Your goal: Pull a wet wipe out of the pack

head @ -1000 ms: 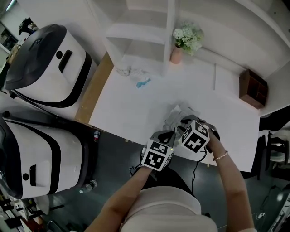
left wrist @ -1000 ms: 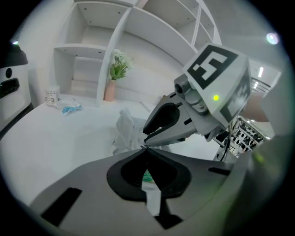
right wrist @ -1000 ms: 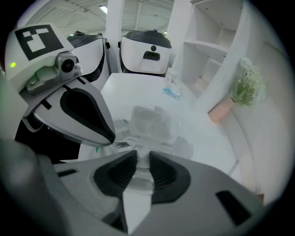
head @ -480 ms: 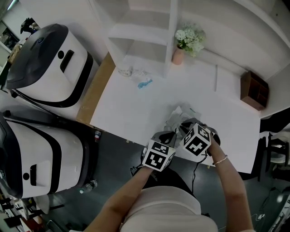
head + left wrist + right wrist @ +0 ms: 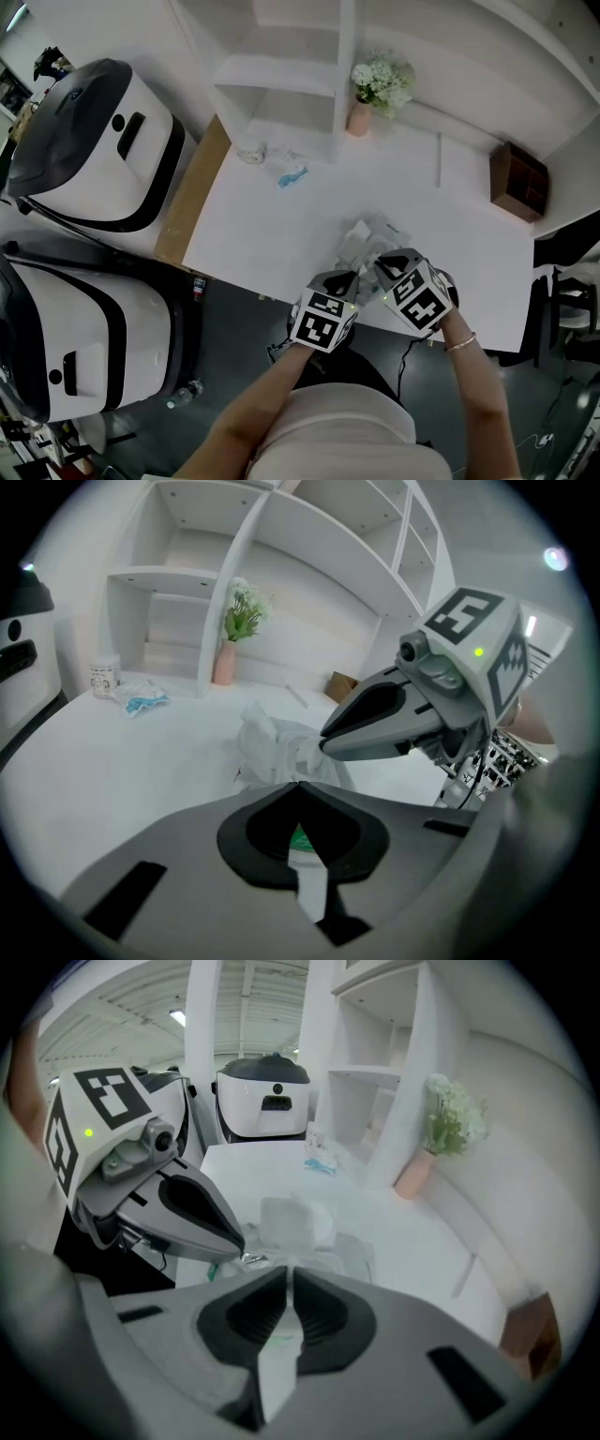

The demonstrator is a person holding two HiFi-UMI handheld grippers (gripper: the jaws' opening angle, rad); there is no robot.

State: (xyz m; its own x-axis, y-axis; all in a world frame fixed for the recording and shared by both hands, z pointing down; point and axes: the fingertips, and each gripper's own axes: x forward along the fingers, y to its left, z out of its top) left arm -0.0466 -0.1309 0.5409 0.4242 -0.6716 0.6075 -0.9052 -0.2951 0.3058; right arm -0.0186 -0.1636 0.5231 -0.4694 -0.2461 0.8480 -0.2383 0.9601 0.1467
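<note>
Head view: white table (image 5: 262,225) fills mid frame. The crumpled clear plastic wipe pack (image 5: 367,239) with green print lies near the table's lower edge, right of centre. The left gripper (image 5: 356,278) and right gripper (image 5: 380,266) both come up from the bottom, marker cubes side by side, tips meeting at the pack. At the upper left stand two white machines with black tops (image 5: 94,141). At the top there is a white shelf unit (image 5: 281,75) and a pink vase of white flowers (image 5: 360,116). A blue-and-white scrap (image 5: 292,175) lies just below the shelf, and a brown wooden box (image 5: 518,181) sits at the right.

Left gripper view: the left gripper (image 5: 296,785) jaws are pressed together, and a green and white bit of the wipe pack (image 5: 300,841) shows pinched in the opening behind the tips. Just past the tips, the white crumpled wet wipe (image 5: 267,747) stands up at mid frame. The right gripper (image 5: 325,745) comes in from the right, with its tip on the wipe's right side. Vase (image 5: 225,663) and scrap (image 5: 145,702) are at the upper left.

Right gripper view: the right gripper (image 5: 289,1269) jaws are nearly together with a thin slit, pinching the wet wipe (image 5: 291,1218), which rises just ahead of them. The wipe pack (image 5: 349,1252) lies flat around it. The left gripper (image 5: 239,1244) comes in from the left, with its tip clamped on the pack's crinkled near edge. Vase (image 5: 412,1177) is at the right, and a machine (image 5: 265,1101) at the top centre.
</note>
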